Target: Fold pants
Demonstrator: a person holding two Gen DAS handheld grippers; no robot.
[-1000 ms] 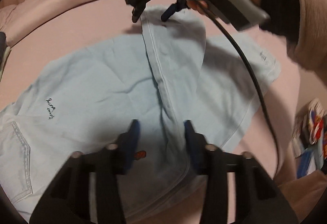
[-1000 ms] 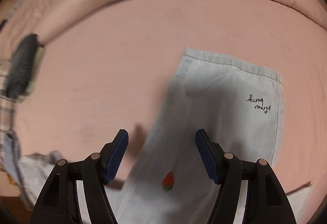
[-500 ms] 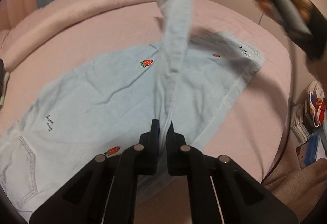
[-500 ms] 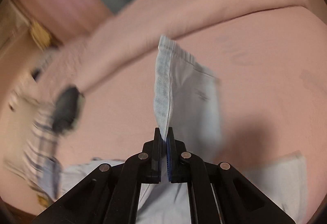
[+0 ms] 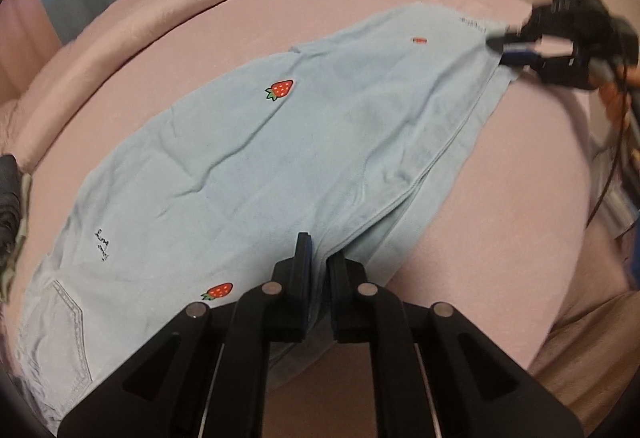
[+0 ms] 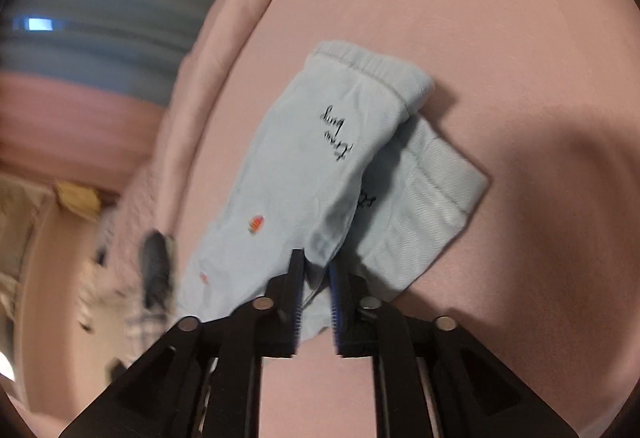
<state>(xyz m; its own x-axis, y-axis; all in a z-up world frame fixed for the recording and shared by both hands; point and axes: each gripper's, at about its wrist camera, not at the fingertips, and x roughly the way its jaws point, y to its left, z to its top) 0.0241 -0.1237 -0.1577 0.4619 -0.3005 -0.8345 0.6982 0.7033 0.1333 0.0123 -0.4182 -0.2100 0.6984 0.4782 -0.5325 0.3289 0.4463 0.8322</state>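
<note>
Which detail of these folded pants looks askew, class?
The leg ends. In the right wrist view, the upper cuff sits offset from the lower cuff, so the legs of the pants do not line up. Both the left tongs and right tongs grip fabric.

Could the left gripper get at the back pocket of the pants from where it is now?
Probably not yet. The left gripper is shut on the pants fold edge. The back pocket lies uncovered to its left on the pink bed, so after releasing, the way looks free.
</note>
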